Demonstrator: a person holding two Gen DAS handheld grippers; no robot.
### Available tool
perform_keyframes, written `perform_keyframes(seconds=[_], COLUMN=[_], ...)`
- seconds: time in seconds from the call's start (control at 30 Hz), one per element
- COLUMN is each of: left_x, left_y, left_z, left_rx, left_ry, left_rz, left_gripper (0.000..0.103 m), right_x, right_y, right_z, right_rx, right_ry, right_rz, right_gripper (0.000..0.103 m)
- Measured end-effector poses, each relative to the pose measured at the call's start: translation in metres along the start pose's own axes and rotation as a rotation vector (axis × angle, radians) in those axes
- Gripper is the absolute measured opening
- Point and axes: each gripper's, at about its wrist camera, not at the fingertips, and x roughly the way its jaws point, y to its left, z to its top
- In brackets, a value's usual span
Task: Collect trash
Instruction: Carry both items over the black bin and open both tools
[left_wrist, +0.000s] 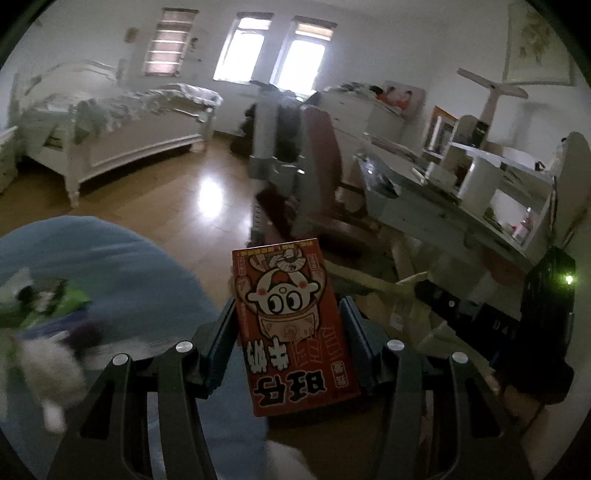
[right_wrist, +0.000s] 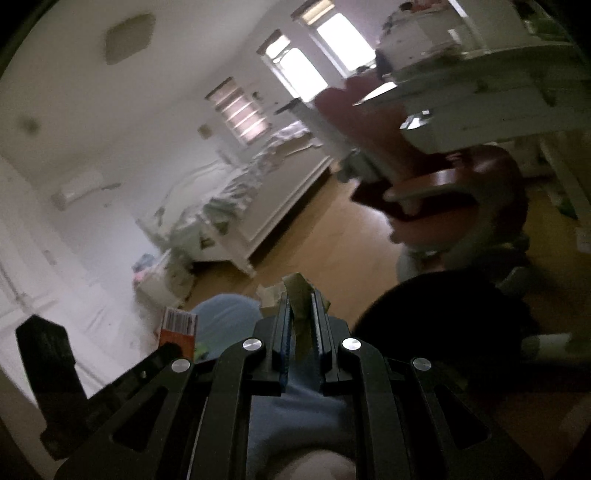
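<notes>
Trash is seen mid-carry, a red printed cardboard carton clamped in the left hand-held gripper and an olive crumpled wrapper pinched in the right hand-held gripper; next, presumably, a blue bin drop.

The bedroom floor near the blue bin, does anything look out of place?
Yes: a crumpled wrapper or paper scrap lies on the wooden floor just beyond the blue bin. It looks like litter, though blur hides what it is.
</notes>
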Motion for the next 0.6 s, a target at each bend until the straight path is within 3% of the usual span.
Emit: perform_keyframes(seconds=[0.2, 0.6], left_x=[0.046, 0.121], left_y=[-0.016, -0.042], left_z=[0.0, -0.019], left_rx=[0.013, 0.047], left_ry=[0.066, 0.2], left_rz=[-0.071, -0.111], left_gripper=[0.055, 0.055], right_x=[0.002, 0.02], right_y=[-0.036, -0.094], right_z=[-0.002, -0.018], right_rx=[0.055, 0.138], right_ry=[-0.025, 0.017], right_rz=[-0.083, -0.185], right_gripper=[0.011, 0.012])
